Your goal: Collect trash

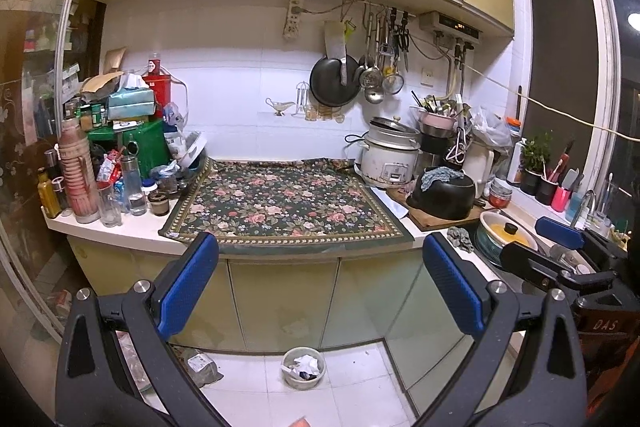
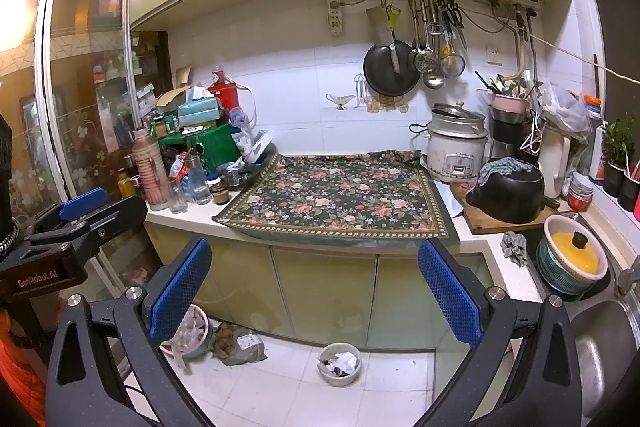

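Observation:
A small round trash bin (image 1: 303,367) with crumpled white paper in it stands on the tiled floor in front of the counter cabinets; it also shows in the right wrist view (image 2: 340,363). My left gripper (image 1: 320,287) is open and empty, held in the air well above and short of the bin. My right gripper (image 2: 316,287) is open and empty at about the same height. The right gripper also shows at the right edge of the left wrist view (image 1: 560,239). The left gripper shows at the left edge of the right wrist view (image 2: 84,205).
A floral cloth (image 1: 288,203) covers the counter middle. Bottles, jars and boxes (image 1: 116,155) crowd its left end. A rice cooker (image 1: 390,157), a black pot (image 1: 444,195) and a lidded bowl (image 2: 574,257) sit at right. A pink basin (image 2: 192,335) and a bag (image 2: 240,345) lie on the floor.

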A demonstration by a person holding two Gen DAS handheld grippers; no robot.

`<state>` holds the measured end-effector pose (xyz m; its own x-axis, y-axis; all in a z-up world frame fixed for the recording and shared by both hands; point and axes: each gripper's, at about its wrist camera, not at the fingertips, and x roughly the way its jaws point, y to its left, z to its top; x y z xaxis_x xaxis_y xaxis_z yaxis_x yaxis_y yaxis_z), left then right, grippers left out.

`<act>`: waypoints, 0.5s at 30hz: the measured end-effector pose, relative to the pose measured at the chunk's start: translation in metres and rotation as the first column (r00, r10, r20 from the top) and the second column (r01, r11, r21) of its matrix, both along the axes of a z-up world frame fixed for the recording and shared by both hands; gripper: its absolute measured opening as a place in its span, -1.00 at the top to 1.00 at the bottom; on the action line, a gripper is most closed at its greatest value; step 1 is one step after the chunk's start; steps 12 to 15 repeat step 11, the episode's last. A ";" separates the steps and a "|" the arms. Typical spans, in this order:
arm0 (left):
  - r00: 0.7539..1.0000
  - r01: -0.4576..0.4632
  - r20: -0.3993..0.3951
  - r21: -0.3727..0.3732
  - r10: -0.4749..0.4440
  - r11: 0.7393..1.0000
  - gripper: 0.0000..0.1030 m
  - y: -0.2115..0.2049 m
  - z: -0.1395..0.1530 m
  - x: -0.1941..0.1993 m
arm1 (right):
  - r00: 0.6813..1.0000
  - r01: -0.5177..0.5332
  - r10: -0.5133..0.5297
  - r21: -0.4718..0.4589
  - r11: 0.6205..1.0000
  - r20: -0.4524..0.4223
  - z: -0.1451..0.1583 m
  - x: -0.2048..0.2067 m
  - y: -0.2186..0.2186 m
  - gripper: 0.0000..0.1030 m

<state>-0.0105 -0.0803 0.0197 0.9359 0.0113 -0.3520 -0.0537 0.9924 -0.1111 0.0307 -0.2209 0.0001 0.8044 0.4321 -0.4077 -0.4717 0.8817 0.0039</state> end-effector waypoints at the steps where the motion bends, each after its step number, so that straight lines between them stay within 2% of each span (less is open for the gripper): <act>1: 1.000 0.004 -0.003 0.000 -0.004 1.000 -0.99 0.000 -0.001 0.002 | 1.000 0.003 -0.003 0.000 1.000 -0.002 -0.001 0.001 0.001 -1.00; 15: 1.000 0.009 -0.022 -0.006 -0.009 1.000 -0.99 0.007 -0.011 0.015 | 0.999 0.033 -0.032 0.011 0.999 -0.026 -0.008 0.013 0.011 -1.00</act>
